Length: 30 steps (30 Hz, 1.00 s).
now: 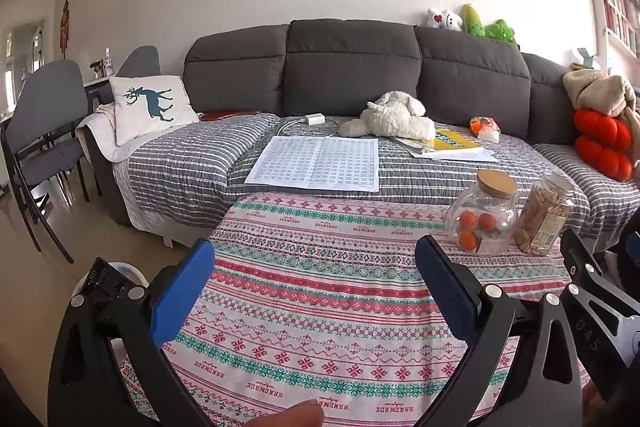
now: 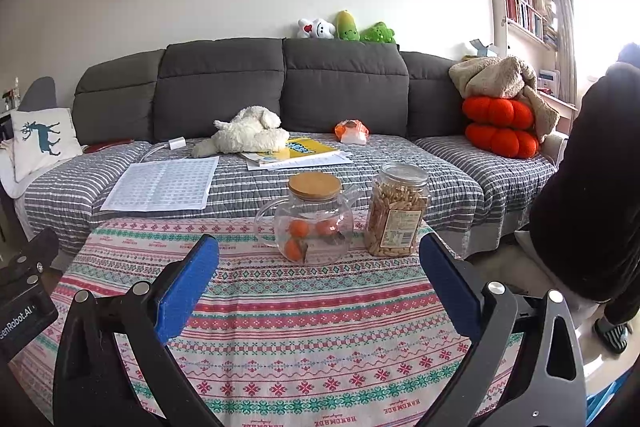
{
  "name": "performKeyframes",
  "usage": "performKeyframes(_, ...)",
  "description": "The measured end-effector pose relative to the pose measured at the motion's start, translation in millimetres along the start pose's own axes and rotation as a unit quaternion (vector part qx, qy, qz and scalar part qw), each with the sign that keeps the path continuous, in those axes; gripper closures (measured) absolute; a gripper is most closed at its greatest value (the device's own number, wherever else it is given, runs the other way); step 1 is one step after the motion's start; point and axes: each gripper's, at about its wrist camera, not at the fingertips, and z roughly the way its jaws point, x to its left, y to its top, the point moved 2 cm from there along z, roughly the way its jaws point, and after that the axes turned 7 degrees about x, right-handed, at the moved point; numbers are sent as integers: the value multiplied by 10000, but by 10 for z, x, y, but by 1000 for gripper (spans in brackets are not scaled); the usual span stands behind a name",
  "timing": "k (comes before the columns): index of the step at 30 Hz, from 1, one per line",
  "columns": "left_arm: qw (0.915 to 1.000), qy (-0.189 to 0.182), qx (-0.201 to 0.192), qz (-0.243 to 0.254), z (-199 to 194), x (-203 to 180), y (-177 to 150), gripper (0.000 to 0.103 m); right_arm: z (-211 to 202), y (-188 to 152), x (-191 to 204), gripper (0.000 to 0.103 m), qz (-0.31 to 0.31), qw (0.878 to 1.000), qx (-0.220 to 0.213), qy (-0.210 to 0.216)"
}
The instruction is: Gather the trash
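Note:
A crumpled orange and white wrapper (image 1: 485,129) lies on the striped sofa cover, to the right of the white plush toy (image 1: 394,117); it also shows in the right wrist view (image 2: 351,131). My left gripper (image 1: 314,261) is open and empty above the patterned tablecloth (image 1: 304,291). My right gripper (image 2: 318,259) is open and empty above the same tablecloth (image 2: 280,307), just in front of the glass teapot. The wrapper is well beyond both grippers, across the table.
A glass teapot (image 2: 314,219) with small oranges and a plastic snack jar (image 2: 396,211) stand at the table's far edge. Printed sheets (image 2: 164,185) and a yellow booklet (image 2: 304,149) lie on the sofa (image 2: 344,79). A person in black (image 2: 600,187) is at right. Chairs (image 1: 44,131) stand left.

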Motion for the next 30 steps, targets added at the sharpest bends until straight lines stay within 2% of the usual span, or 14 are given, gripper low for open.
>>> performKeyframes(30,10000,-20,-29,-16,-16,-10,5,6,-48,6,-1,7,51,10000,-20,35)
